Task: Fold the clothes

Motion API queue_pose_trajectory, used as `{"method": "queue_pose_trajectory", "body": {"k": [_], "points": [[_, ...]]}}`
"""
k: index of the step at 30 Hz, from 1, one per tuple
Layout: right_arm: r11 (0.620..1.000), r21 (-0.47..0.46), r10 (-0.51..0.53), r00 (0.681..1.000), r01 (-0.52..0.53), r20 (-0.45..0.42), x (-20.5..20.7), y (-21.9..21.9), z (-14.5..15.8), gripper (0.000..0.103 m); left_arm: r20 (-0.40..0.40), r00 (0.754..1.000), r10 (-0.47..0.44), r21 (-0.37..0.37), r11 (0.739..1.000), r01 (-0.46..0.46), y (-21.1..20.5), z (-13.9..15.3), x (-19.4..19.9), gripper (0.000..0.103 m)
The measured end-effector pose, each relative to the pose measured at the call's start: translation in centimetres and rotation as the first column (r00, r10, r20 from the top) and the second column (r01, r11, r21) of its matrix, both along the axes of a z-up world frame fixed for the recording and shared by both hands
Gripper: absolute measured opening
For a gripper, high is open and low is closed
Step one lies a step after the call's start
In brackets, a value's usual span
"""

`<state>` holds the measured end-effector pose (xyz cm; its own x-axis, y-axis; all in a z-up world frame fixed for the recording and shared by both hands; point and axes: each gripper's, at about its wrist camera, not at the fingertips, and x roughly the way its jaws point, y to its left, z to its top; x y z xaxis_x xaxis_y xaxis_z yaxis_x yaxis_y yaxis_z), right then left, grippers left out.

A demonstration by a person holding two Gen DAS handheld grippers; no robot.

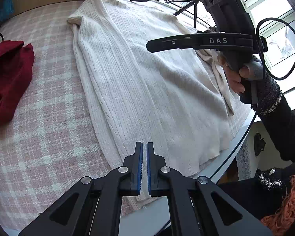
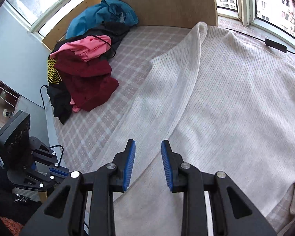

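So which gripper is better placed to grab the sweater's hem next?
Probably the left gripper: its tips hang right over the near hem of the cream sweater, though shut, so it must open first. The right gripper is open and empty, but sits over the folded sleeve, farther in.

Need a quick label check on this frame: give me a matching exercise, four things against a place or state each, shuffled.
Things:
1. cream sweater
2. dark red garment
3. left tool
4. right tool

Place or state:
A. jaws apart, nothing between them
B. spread flat on the checked bedcover, one side folded over
C. in the clothes pile, under a pink garment
D. jaws nearly together, nothing between them

Pairs: 1-B, 2-C, 3-D, 4-A
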<state>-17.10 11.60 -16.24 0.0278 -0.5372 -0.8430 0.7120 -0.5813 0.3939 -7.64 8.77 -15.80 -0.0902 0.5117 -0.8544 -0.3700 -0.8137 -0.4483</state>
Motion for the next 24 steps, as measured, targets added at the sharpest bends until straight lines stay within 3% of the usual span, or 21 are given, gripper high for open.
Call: {"method": "queue_pose_trajectory", "body": {"k": [5, 8, 10, 12, 14, 18, 22, 24], "points": [[0.997, 0.065, 0.045, 0.998, -0.041, -0.054, 4.3, -3.5, -3.6, 0.031, -0.005, 1.0, 0.028, -0.111, 0.993, -0.028, 0.0, -2.4, 1.4, 0.005], [0.997, 0.059, 0.059, 0.998, -0.057, -0.035, 4.8, -3.3, -2.6, 0.032, -0.006, 0.998, 0.07, -0.127, 0.989, -0.07, -0.7, -1.7, 1.9, 0.004], [0.999, 0.033, -0.003, 0.999, 0.005, -0.045, 4.2, -0.5, -0.7, 0.032, -0.016, 0.995, 0.096, -0.132, 0.986, -0.098, -0.9, -1.1, 2.1, 0.004], [0.996, 0.014, -0.083, 0.994, 0.084, -0.064, 3.4, 2.7, 1.1, 0.032, -0.02, 0.993, 0.118, -0.136, 0.984, -0.119, -0.9, -0.8, 2.3, 0.016], [0.973, 0.008, -0.229, 0.969, 0.23, -0.095, 2.0, 8.0, 2.3, 0.032, -0.015, 0.991, 0.133, -0.138, 0.981, -0.134, -0.8, -0.9, 2.6, 0.025], [0.872, 0.089, -0.47, 0.874, 0.482, -0.127, -1.1, 16.9, 1.8, 0.033, 0.005, 0.989, 0.147, -0.15, 0.978, -0.145, -0.2, -1.4, 3.1, 0.025], [0.807, 0.141, -0.566, 0.819, 0.573, -0.092, -4.6, 20.3, -0.9, 0.033, 0.019, 0.991, 0.129, -0.172, 0.977, -0.124, 0.6, -2.1, 3.3, 0.025], [0.804, 0.14, -0.578, 0.815, 0.578, -0.039, -5.7, 20.2, -2.2, 0.033, 0.012, 0.993, 0.117, -0.188, 0.976, -0.113, 0.9, -2.2, 3.3, 0.025]]}}
